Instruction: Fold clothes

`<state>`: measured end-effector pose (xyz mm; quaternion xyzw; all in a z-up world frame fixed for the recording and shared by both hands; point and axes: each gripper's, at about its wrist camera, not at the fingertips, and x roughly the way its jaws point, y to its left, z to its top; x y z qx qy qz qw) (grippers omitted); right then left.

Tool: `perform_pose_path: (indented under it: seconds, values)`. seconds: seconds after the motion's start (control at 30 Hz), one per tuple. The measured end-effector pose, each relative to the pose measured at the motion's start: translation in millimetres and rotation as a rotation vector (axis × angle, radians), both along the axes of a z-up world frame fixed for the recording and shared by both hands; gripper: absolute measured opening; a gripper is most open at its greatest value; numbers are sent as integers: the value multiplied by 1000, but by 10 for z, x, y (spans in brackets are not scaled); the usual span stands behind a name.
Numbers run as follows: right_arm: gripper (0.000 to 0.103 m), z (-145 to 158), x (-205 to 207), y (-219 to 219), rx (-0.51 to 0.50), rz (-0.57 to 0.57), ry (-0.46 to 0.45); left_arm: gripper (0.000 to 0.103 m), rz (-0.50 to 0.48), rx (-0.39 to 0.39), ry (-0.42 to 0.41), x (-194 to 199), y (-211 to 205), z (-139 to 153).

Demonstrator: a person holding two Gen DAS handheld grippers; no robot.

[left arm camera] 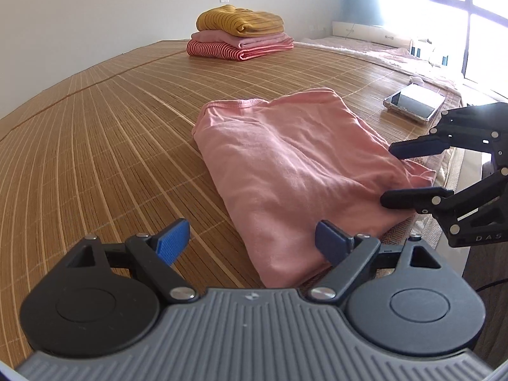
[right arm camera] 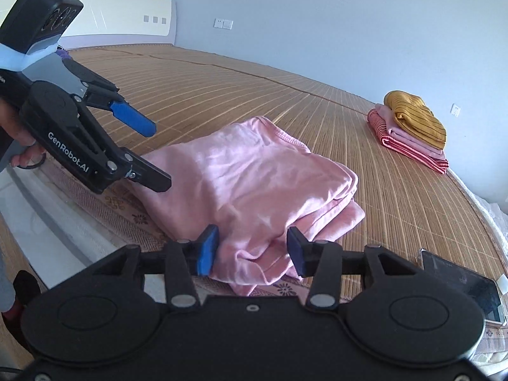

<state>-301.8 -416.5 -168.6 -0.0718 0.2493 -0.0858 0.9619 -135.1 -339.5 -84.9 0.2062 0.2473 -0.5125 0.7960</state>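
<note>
A folded pink garment (left arm camera: pixel 295 171) lies on a woven bamboo mat (left arm camera: pixel 111 133) that covers a bed, close to the mat's near edge. It is folded into a thick, rumpled rectangle with several layers showing along one side. The left gripper (left arm camera: pixel 250 241) hovers low at one end of the garment with its blue-padded fingers (left arm camera: pixel 173 241) spread wide; one finger is over bare mat, the other is over the garment's corner, and neither pad presses the cloth. The right gripper (right arm camera: pixel 250 252) is at the adjacent side of the garment, its fingers partly apart. The folded edge of the cloth bulges up between them, but the pads do not pinch it. Seen from the left wrist view, the right gripper's two dark fingers (left arm camera: pixel 409 147) are stacked one above the other against the garment's edge. A hand (right arm camera: pixel 22 139) grips the handle of the left gripper at the left edge of the right wrist view. Far across the mat, near a pale wall, sits a neat stack of folded clothes (left arm camera: pixel 241 36): a mustard striped piece on top, a pink one in the middle, and a red striped one beneath. A phone (left arm camera: pixel 414 103) in a clear case rests on the mat near the garment, toward the bright window (left arm camera: pixel 460 9).
</note>
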Motion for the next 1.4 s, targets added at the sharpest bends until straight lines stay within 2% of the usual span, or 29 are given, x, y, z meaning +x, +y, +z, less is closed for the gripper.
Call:
perform_pose_path:
  seconds: [0.1, 0.23, 0.3, 0.43, 0.53, 0.67, 0.8, 0.93, 1.07, 1.2, 1.33, 1.4]
  values:
    - [52, -36, -27, -19, 12, -1, -19, 90, 12, -3, 14, 37, 13, 48]
    - [53, 65, -99, -47, 27, -13, -57, 90, -2, -24, 2, 36, 52, 131]
    - [58, 134, -161, -63, 43, -26, -96, 90, -2, -37, 27, 49, 57, 129]
    - [61, 99, -144, -85, 74, -17, -74, 90, 4, 7, 15, 30, -13, 37]
    - [61, -22, -95, -47, 63, -12, -18, 90, 5, -4, 23, 26, -2, 57]
    - [62, -24, -140, -56, 91, -20, -38, 90, -4, -46, 9, 6, 35, 204]
    - [63, 56, -222, -88, 117, -31, -83, 90, -17, -74, 34, 16, 4, 264]
    - [68, 61, -221, -87, 135, -26, -92, 90, -20, -52, 39, 17, -110, 175]
    - [69, -21, -171, -55, 127, -21, -55, 90, -20, 12, 36, 35, -171, 26]
    - [70, -62, -203, -107, 169, -34, -63, 90, 12, -30, 102, 170, -38, 113]
    - [72, 59, -324, -261, 249, -35, -124, 90, 58, -152, 221, 416, 159, 290]
    - [75, 140, -407, -428, 348, -48, -181, 93, 95, -228, 312, 558, 229, 335]
